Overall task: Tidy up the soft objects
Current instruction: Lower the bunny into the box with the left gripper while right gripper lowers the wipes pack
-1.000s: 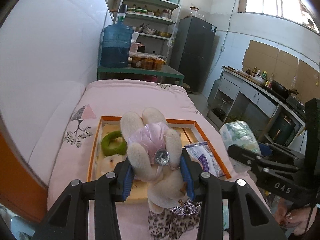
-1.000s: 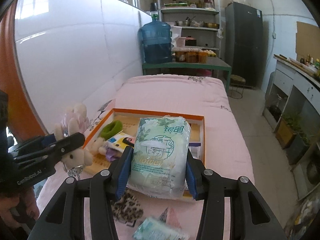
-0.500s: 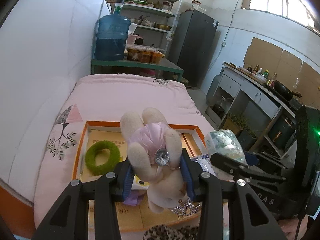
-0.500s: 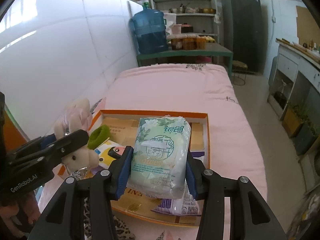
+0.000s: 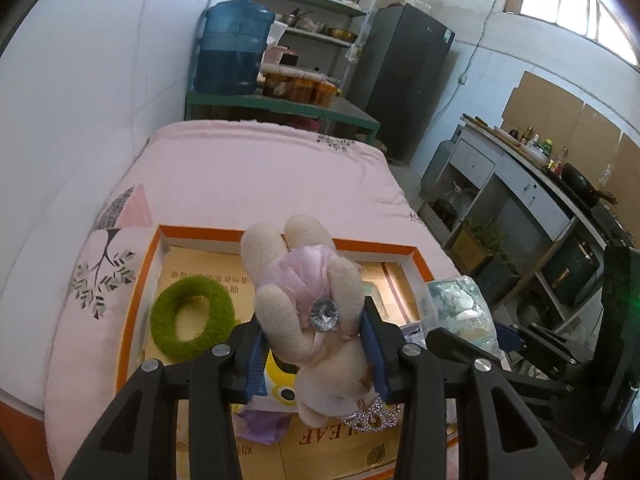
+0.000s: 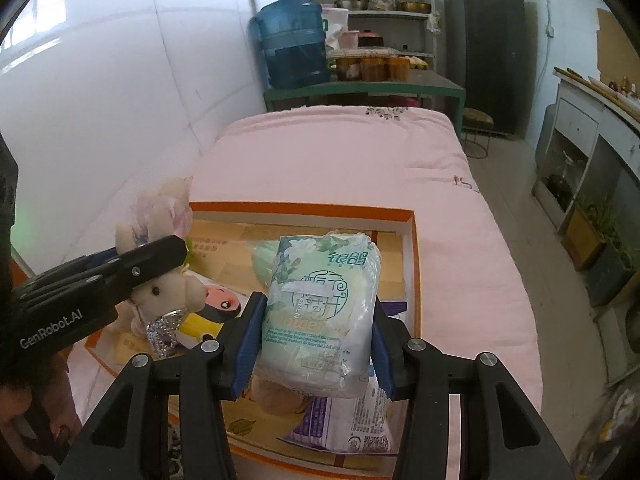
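My left gripper (image 5: 314,354) has its jaws pinched on the plush bunny (image 5: 308,304), blue pads pressed into both flanks, toy head-down toward me with ears pointing off at 12 o'clock. Left cam shows the gem on its pink dress and the sparkly charm hanging under its head; the right cam gives me the bunny's face (image 6: 168,290) instead, snout pointing at 3 o'clock, held above the left part of the orange tray (image 6: 416,264)

My right gripper (image 6: 316,350) has jaws clamped on the tissue pack (image 6: 320,312), upright between the pads, hanging over the tray's near half. From the left cam I only catch the pack's crinkled top (image 5: 456,300) at 3 o'clock, with the right gripper's black frame under it

Green fuzzy ring (image 5: 192,316) lies flat in the tray at 9 o'clock of the bunny, only the left cam shows it whole. Yellow cartoon pouch (image 5: 280,388) sits under the left fingers. Right cam alone shows the purple-and-white packet (image 6: 344,424) lying in the tray beneath the tissue pack, and something beige under the pack I can't identify

Tray rests on the pink bedcover (image 5: 260,184). Blue water jug (image 6: 292,44) stands at 12 o'clock on the green table (image 6: 360,88) past the bed in both views
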